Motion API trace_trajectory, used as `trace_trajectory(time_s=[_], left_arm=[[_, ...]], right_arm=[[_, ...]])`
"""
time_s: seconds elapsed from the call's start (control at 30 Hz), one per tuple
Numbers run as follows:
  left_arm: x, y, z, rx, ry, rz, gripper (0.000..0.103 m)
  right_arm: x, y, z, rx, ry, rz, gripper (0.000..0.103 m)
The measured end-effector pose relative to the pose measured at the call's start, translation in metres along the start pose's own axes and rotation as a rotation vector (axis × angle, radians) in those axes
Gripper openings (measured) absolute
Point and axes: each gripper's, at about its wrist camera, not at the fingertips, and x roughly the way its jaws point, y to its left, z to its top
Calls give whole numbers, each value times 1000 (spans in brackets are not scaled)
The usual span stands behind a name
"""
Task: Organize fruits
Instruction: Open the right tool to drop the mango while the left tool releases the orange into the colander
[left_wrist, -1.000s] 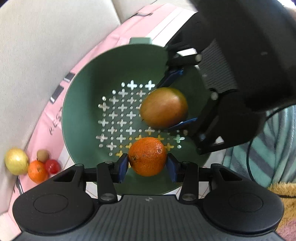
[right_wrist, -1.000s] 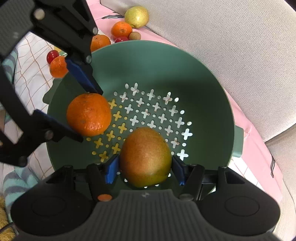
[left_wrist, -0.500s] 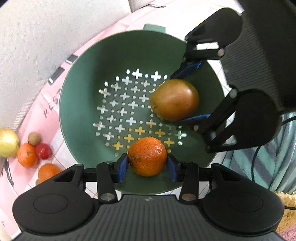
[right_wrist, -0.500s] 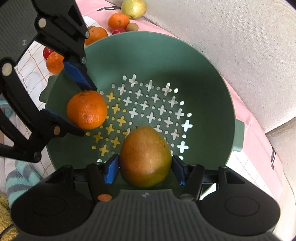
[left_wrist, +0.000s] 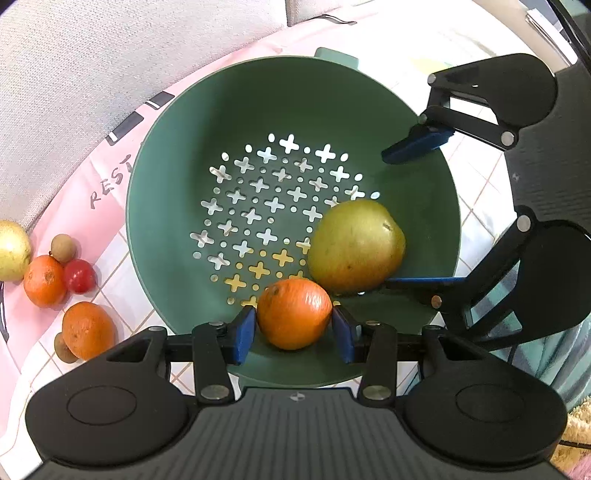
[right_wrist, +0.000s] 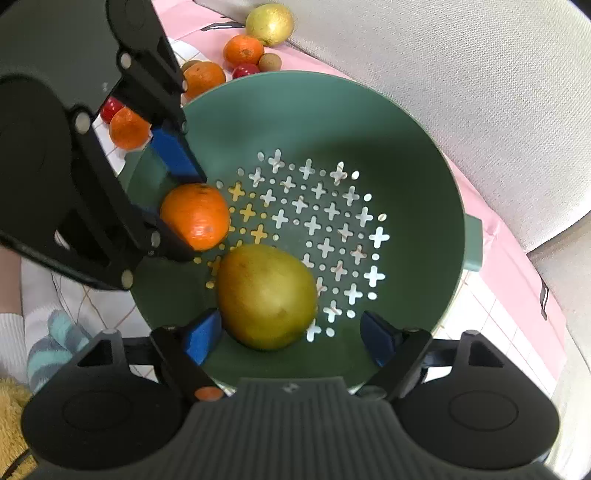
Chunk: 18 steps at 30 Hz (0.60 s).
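A green colander (left_wrist: 332, 96) (right_wrist: 369, 122) sits on a pink cloth. A yellow-green mango (left_wrist: 356, 245) (right_wrist: 266, 295) lies inside it, free of the right gripper's fingers. My right gripper (right_wrist: 291, 336) (left_wrist: 417, 214) is open wide around the mango. An orange (left_wrist: 293, 313) (right_wrist: 195, 216) sits between the blue pads of my left gripper (left_wrist: 293, 328) (right_wrist: 173, 199), low inside the colander; small gaps show beside it, so the jaws have opened.
Loose fruit lies left of the colander: a yellow pear (left_wrist: 13, 249), two oranges (left_wrist: 44, 280) (left_wrist: 86, 330), a red fruit (left_wrist: 78, 275), brown longans (left_wrist: 63, 247). A beige sofa cushion (left_wrist: 92, 55) rises behind. A striped teal cloth (right_wrist: 51, 339) lies nearby.
The right gripper opened and let go of the mango, which now lies in the colander. The left gripper lowered the orange into the colander and its pads spread slightly.
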Motion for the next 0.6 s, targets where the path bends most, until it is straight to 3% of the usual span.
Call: trace_trajectory(time_s=[0.33,0.6], left_arm=[[-11,-1,-1,-3,-28,-9,54],[-63,1,-27,-9,-158,27,54]], right_arm=[[-11,0,2,14,-1,-16,87],[-38,8,2,102,-64,-15,87]])
